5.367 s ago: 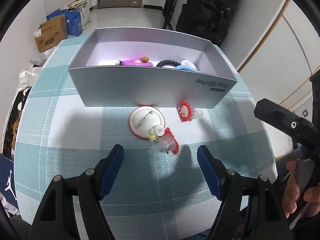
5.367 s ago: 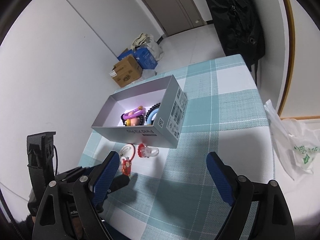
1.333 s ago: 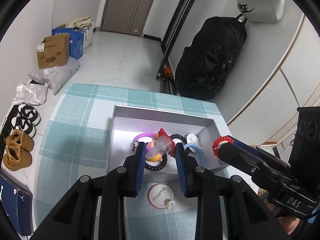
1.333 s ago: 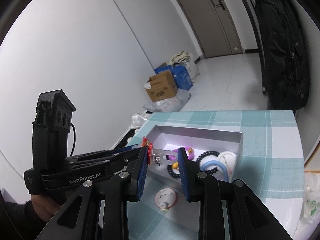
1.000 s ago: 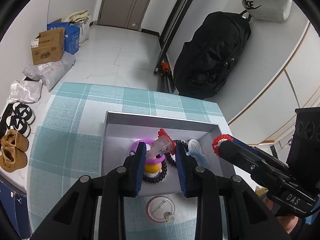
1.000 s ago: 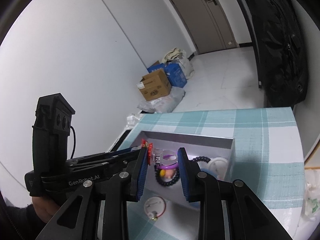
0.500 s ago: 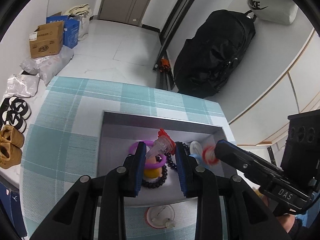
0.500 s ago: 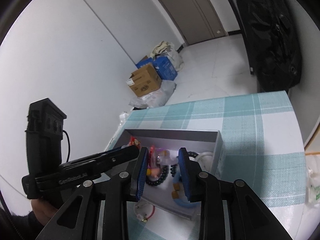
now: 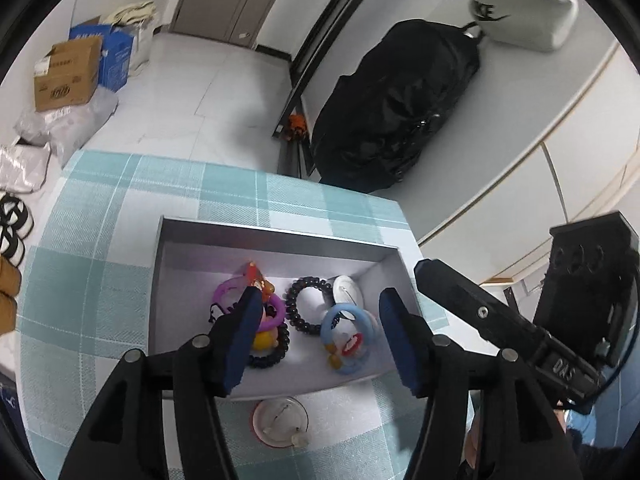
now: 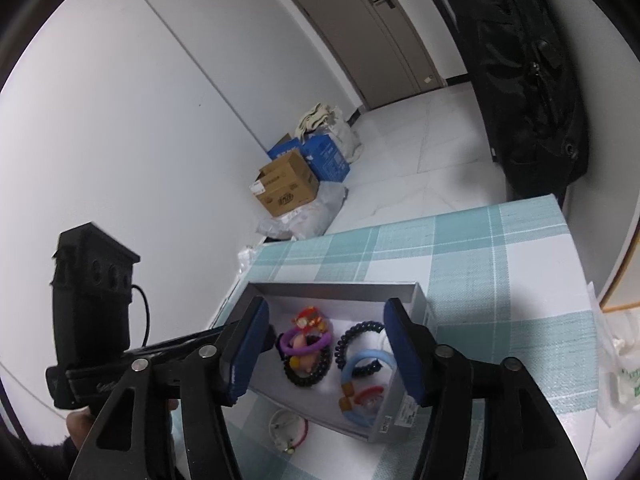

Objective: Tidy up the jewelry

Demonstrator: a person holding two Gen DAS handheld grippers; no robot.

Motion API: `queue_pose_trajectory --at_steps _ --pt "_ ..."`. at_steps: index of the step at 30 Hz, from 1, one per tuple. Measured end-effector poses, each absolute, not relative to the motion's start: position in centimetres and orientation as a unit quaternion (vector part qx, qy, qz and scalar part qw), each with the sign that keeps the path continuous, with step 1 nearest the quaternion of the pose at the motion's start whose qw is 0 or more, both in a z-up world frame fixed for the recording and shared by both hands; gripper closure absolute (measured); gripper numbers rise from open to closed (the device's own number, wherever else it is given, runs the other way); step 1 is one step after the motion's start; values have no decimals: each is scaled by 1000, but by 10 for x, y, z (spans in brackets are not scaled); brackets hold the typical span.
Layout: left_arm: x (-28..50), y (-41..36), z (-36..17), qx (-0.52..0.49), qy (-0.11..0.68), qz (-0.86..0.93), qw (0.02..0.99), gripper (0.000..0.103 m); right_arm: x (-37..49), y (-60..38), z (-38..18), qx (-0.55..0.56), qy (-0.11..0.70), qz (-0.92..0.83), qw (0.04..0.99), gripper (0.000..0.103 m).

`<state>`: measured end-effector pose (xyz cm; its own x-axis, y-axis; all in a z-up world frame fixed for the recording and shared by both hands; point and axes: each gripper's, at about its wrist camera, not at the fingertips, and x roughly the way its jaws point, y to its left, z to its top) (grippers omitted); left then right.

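A silver box stands on the checked tablecloth. It holds a purple ring, black bead bracelets and a light blue ring. My left gripper hovers over the box, its jaws opening with nothing between them. A red and clear clip lies beyond its left pad, on the purple ring. My right gripper also hangs above the box, jaws opening and empty. A second red clip rests inside the blue ring. A red-rimmed white badge lies on the cloth in front of the box.
A black backpack leans on the wall beyond the table's far edge. Cardboard boxes and bags sit on the floor at the left. A plastic bag lies at the table's right edge.
Both grippers have opened. The red clip the left one held now lies on the purple ring, and the right one's red clip has dropped into the blue ring.
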<state>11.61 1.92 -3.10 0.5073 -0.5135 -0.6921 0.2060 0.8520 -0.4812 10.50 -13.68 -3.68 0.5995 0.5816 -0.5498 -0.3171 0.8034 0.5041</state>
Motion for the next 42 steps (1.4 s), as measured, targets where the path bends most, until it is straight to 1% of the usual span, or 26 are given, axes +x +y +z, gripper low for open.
queue_pose_trajectory --at_steps 4,6,10,23,27,31,34,36,40,42 --pt "109 21 -28 -165 442 -209 856 48 101 -138 -34 179 363 255 878 36" --pt "106 22 -25 -162 435 -206 861 48 99 -138 -32 175 360 256 880 32" --pt "94 31 -21 -160 420 -205 869 48 94 -138 -31 174 356 257 881 29" --pt "63 55 -37 -183 439 -135 869 47 49 -123 -32 132 365 282 878 28" --pt "56 54 -36 -168 431 -125 877 47 38 -112 -37 101 369 284 879 29" --pt "50 50 -44 -144 444 -117 877 47 28 -99 -49 71 389 287 873 29" --pt "47 53 -51 -138 458 -110 871 47 24 -89 -59 47 405 290 866 32" --pt "45 57 -54 -141 466 -106 867 47 23 -83 -64 37 414 295 861 36" --pt "41 62 -55 -124 469 -86 870 47 23 -73 -72 15 423 302 855 41" --pt "40 65 -56 -120 471 -76 871 47 23 -69 -76 12 429 302 851 49"
